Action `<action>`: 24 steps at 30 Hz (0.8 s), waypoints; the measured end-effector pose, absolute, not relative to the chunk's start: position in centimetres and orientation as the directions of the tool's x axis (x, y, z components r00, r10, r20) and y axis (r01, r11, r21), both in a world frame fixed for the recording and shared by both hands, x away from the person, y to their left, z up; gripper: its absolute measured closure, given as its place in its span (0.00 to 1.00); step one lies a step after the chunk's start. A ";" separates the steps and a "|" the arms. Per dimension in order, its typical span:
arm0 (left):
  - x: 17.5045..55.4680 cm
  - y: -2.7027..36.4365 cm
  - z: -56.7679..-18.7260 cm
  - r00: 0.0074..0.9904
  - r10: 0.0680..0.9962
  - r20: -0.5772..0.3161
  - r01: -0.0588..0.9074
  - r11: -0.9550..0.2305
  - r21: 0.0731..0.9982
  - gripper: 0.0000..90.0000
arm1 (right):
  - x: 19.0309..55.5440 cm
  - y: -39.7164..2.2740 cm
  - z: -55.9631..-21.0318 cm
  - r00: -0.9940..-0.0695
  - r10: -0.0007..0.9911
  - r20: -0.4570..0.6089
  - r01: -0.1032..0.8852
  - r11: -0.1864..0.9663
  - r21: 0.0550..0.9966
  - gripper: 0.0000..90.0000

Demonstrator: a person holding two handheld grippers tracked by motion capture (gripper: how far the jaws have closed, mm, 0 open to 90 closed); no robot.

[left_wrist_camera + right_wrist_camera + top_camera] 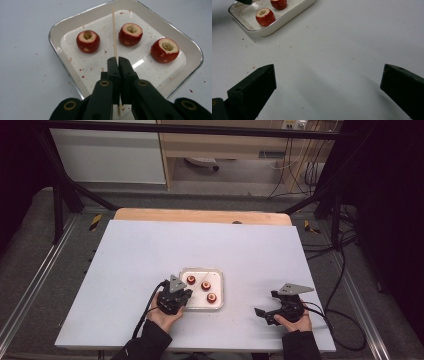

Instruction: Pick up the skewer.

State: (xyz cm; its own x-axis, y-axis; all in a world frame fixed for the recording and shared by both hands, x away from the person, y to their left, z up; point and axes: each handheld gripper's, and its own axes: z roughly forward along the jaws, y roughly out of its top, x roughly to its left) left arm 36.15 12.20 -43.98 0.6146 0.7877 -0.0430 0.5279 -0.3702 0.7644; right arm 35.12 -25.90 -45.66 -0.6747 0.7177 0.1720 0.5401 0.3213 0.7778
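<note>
White and shallow, the tray (58, 32) sits on the pale table (135, 255) just ahead of the left gripper (117, 60), whose black jaws are clenched on a thin wooden skewer (114, 32). In the left gripper view the stick runs from between the jaw tips straight toward twelve o'clock, across the tray floor, and its far end reaches the tray's far rim; a short stub of it shows below the jaws as well.

Three red cored fruits stand in the tray, cut faces up. Taking the jaw tips as the dial's centre in that view, the left fruit (88, 41) lies at about eleven o'clock, the middle fruit (130, 34) at about one o'clock just beside the skewer — not touching it — and the right fruit (165, 50) at about two o'clock. Small red crumbs speckle the tray and table.

In the high view the right gripper (272, 312) rests at roughly three o'clock from the tray, well apart from it. Its jaws are spread wide over bare table — nothing lies between them.
</note>
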 end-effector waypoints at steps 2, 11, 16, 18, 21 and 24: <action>36.1 12.6 -43.8 0.617 0.785 -0.059 0.529 -0.358 0.769 0.98 | 35.1 -25.9 -45.6 -0.674 0.718 0.173 0.538 0.318 0.780 0.01; 36.1 13.8 -43.1 0.666 0.743 -0.062 0.501 -0.385 0.775 0.98 | 35.1 -25.8 -45.6 -0.680 0.715 0.163 0.530 0.324 0.784 0.01; 36.0 14.1 -42.7 0.696 0.714 -0.075 0.490 -0.395 0.777 0.98 | 35.1 -25.3 -45.4 -0.686 0.712 0.147 0.520 0.339 0.784 0.01; 36.0 14.2 -42.6 0.708 0.703 -0.072 0.483 -0.407 0.775 0.98 | 35.1 -25.1 -45.3 -0.689 0.711 0.137 0.514 0.347 0.785 0.01; 35.9 14.2 -42.4 0.719 0.693 -0.064 0.473 -0.419 0.776 0.98 | 35.1 -24.7 -45.2 -0.688 0.716 0.115 0.507 0.361 0.783 0.01; 35.9 14.2 -42.2 0.728 0.683 -0.060 0.464 -0.427 0.776 0.98 | 35.1 -24.0 -45.0 -0.693 0.716 0.084 0.494 0.386 0.779 0.01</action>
